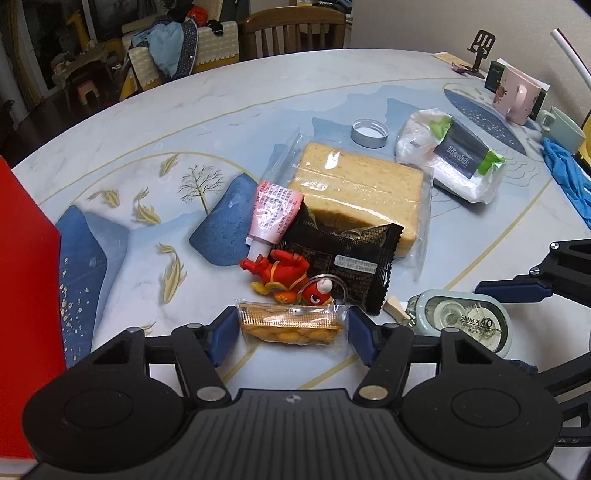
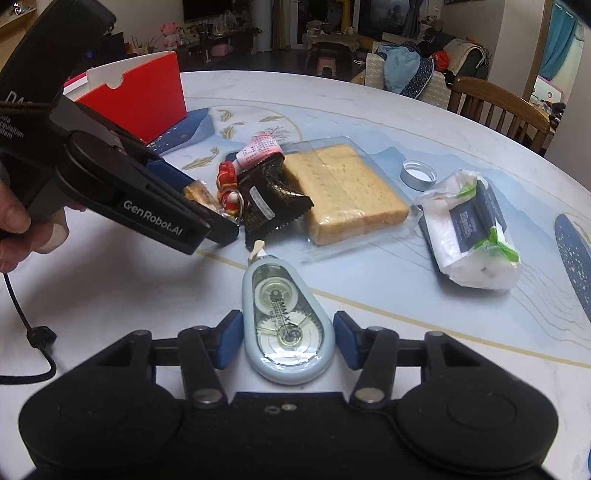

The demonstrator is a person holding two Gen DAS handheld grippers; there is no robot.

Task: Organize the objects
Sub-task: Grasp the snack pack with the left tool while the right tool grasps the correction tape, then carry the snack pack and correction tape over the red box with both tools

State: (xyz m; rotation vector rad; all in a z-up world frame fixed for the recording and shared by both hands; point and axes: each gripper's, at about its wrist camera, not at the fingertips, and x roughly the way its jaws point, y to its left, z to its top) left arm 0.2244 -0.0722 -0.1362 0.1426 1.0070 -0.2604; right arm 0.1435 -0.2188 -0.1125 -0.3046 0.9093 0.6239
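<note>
While both grippers sit low over the table [image 1: 258, 92], each has an item between its pads. L gripper [image 1: 291, 325]: blue pads touch both short ends of the clear snack packet [image 1: 290, 326], so it reads as clamped; packet's long axis runs across the jaws, square to the fingers. R gripper [image 2: 288, 338]: correction tape dispenser [image 2: 286, 319] lies between the pads w/ its long axis along the fingers, nib pointing away toward the pile; slim gaps show either side, so pads appear apart, not yet pressing.

Relation that matters: red box [image 2: 147, 99] stands upright beyond and beside the L gripper, so L hand is nearer it. Judgement: box is the likely drop point; L lifts first.

Outward: red figure keychain [image 1: 291, 277], black wrapper [image 1: 340, 254], pink tube [image 1: 273, 212], bagged bread [image 1: 362, 192] in one touching cluster; metal lid [image 1: 369, 133] and white pack [image 1: 450, 158] apart. Tabletop is printed blue/white. Room behind: wooden chair [image 1: 295, 33], cluttered seating.
</note>
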